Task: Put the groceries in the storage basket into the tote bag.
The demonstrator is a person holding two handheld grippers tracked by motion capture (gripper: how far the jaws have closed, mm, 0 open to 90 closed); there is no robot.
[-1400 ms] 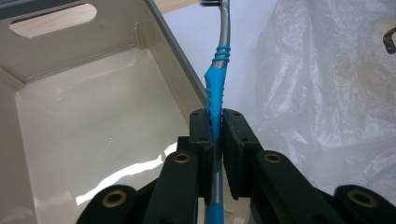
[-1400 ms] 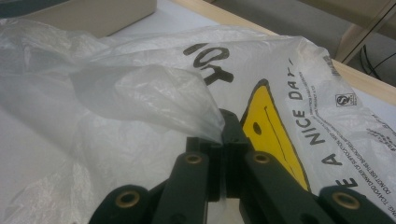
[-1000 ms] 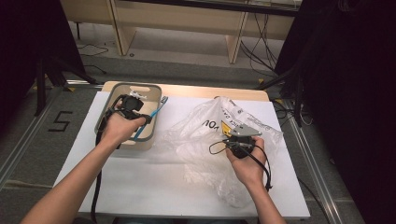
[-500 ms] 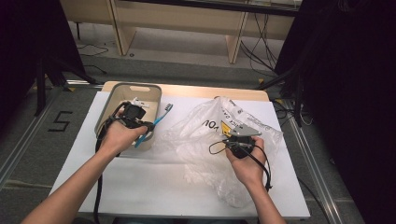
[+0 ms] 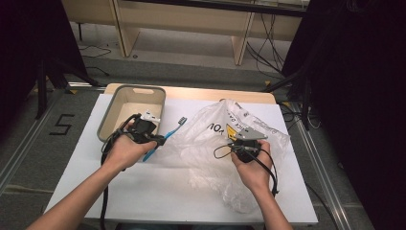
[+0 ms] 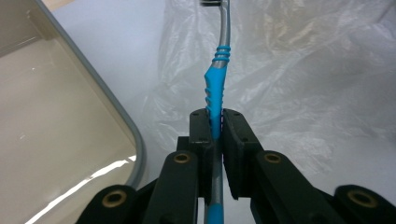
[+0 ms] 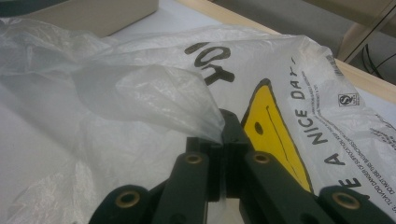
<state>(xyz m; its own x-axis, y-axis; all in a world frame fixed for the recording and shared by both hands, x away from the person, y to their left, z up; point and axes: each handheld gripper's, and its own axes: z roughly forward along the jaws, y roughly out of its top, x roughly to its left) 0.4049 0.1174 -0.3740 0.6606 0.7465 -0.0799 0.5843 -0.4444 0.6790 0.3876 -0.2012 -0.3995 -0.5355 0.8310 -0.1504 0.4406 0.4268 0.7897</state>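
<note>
A blue and grey toothbrush (image 5: 167, 135) (image 6: 215, 84) is clamped by its handle in my left gripper (image 5: 154, 139) (image 6: 215, 122), its bristle head pointing away toward the plastic bag. The gripper hovers just right of the grey bin (image 5: 109, 120) (image 6: 102, 93). A clear plastic bag (image 5: 215, 139) (image 7: 140, 93) with black lettering and a yellow mark lies crumpled across the table's middle. My right gripper (image 5: 239, 143) (image 7: 223, 135) is shut on a pinched fold of the bag.
The grey bin looks bare inside and stands at the back left on a white table sheet (image 5: 158, 191). A wooden table edge (image 5: 191, 91) runs along the far side. Cables trail from both grippers.
My left gripper has carried the toothbrush out of the bin, toward me and to the right, up to the bag's edge. The right gripper has stayed put on the bag.
</note>
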